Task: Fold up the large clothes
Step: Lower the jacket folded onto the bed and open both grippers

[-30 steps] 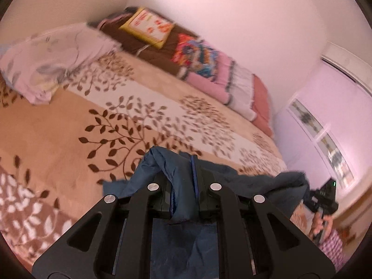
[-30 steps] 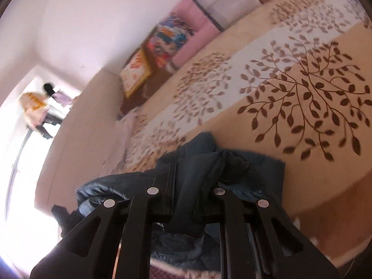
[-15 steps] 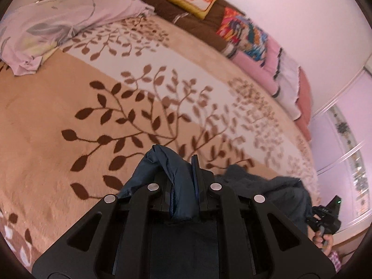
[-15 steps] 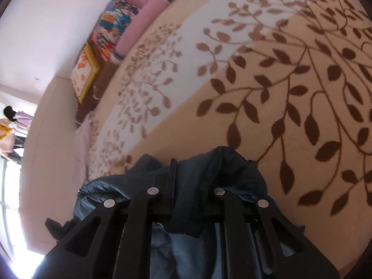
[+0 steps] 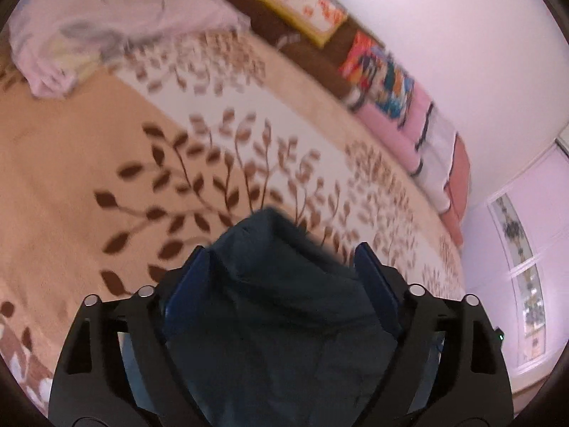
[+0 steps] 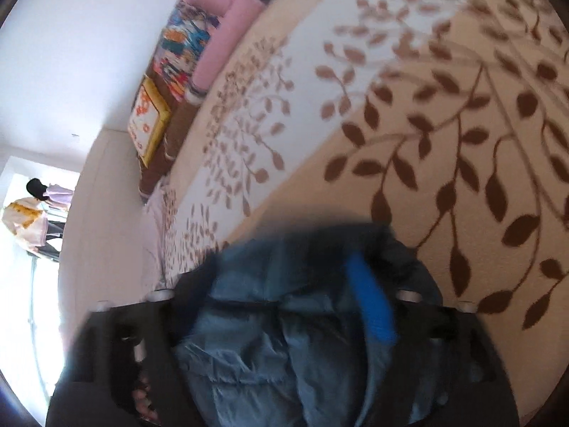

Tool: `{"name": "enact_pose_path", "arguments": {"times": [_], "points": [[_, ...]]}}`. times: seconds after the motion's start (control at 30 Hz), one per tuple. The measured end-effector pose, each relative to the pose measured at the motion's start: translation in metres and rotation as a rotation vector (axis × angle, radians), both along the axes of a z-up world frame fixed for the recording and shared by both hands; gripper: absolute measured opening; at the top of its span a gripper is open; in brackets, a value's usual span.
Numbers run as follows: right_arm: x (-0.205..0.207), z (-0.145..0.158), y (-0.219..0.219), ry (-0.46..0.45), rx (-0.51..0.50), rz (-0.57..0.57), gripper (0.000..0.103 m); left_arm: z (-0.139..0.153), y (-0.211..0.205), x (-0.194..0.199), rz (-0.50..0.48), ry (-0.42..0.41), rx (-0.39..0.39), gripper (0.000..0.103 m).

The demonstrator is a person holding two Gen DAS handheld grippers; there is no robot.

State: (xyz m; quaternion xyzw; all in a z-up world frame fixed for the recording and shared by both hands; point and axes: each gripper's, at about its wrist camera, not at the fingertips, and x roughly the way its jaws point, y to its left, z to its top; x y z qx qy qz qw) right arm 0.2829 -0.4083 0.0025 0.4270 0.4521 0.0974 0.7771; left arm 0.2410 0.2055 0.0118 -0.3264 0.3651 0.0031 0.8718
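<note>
A dark blue padded jacket (image 5: 281,302) lies between the spread fingers of my left gripper (image 5: 281,263), over the bed. The left jaws stand wide apart with blue pads (image 5: 188,284) on each side of the cloth, not pinching it. In the right wrist view the same jacket (image 6: 284,320) bulges between the fingers of my right gripper (image 6: 284,284). This view is blurred; a blue pad (image 6: 373,306) shows at the right and the jaws look spread apart.
The bed is covered by a beige blanket with brown leaf print (image 5: 106,163). A crumpled pale pink cloth (image 5: 106,28) lies at the far left. Pillows and folded blankets (image 5: 387,82) line the wall. A person stands by a bright window (image 6: 35,210).
Both grippers were shut on folds of the jacket; now both jaws have spread open and the cloth lies loose between them. Both views are blurred by motion.
</note>
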Motion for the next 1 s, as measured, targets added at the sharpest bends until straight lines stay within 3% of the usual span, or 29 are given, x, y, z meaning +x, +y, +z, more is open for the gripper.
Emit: {"name": "enact_pose_path", "arguments": {"times": [0.2, 0.37, 0.43, 0.5, 0.57, 0.6, 0.73, 0.9, 0.93, 1.0], "points": [[-0.018, 0.027, -0.001, -0.078, -0.09, -0.027, 0.083, 0.019, -0.003, -0.026, -0.035, -0.03, 0.029, 0.084], [-0.034, 0.034, 0.034, -0.086, -0.287, 0.088, 0.042, 0.018, -0.022, -0.064, -0.105, -0.027, 0.128, 0.082], [-0.041, 0.029, 0.049, -0.083, -0.354, 0.126, 0.031, 0.016, -0.031, -0.08, -0.139, -0.034, 0.193, 0.07], [-0.047, 0.025, 0.066, -0.088, -0.405, 0.164, 0.028, 0.014, -0.041, -0.088, -0.169, -0.025, 0.271, 0.053], [-0.052, 0.021, 0.076, -0.077, -0.449, 0.181, 0.027, 0.009, -0.048, -0.096, -0.187, 0.003, 0.35, 0.03], [-0.055, 0.019, 0.08, -0.072, -0.465, 0.175, 0.027, 0.007, -0.048, -0.104, -0.186, 0.008, 0.356, 0.027], [-0.087, 0.021, 0.081, -0.1, -0.453, 0.164, 0.027, 0.007, -0.043, -0.142, -0.172, -0.018, 0.356, 0.026], [-0.156, 0.016, 0.076, -0.095, -0.493, 0.172, 0.027, -0.005, -0.034, -0.192, -0.142, 0.021, 0.33, 0.027], [-0.168, 0.013, 0.074, -0.086, -0.484, 0.17, 0.027, -0.008, -0.031, -0.201, -0.133, 0.036, 0.306, 0.031], [-0.199, 0.008, 0.067, -0.063, -0.448, 0.157, 0.027, -0.013, -0.022, -0.221, -0.092, 0.058, 0.245, 0.049]]}}
